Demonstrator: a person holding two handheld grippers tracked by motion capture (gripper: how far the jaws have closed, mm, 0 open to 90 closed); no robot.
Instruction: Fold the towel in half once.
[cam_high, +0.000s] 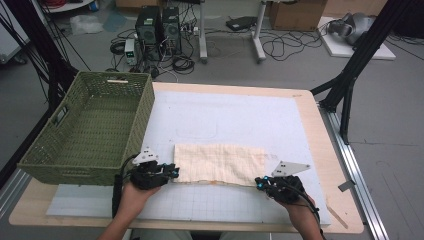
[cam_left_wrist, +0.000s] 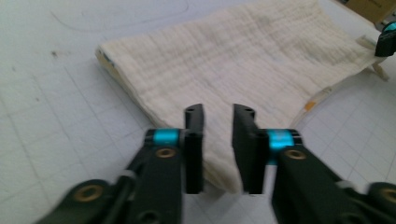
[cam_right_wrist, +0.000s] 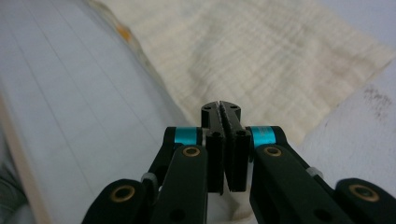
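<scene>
Cream folded cloth (cam_high: 218, 164) lies on the bench (cam_high: 240, 120); left tongs (cam_left_wrist: 218, 140) stand narrowly apart over its corner, right tongs (cam_right_wrist: 221, 140) pinch its other near corner.

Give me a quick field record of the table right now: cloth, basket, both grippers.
cloth: cream folded cloth, flat on the white mat, near the front edge
basket: green woven basket, left of the cloth, nothing visible inside
left gripper: at the cloth's near left corner, jaws apart with the cloth edge between them
right gripper: jaws closed at the cloth's near right corner; a pinch of cloth is not clear
</scene>
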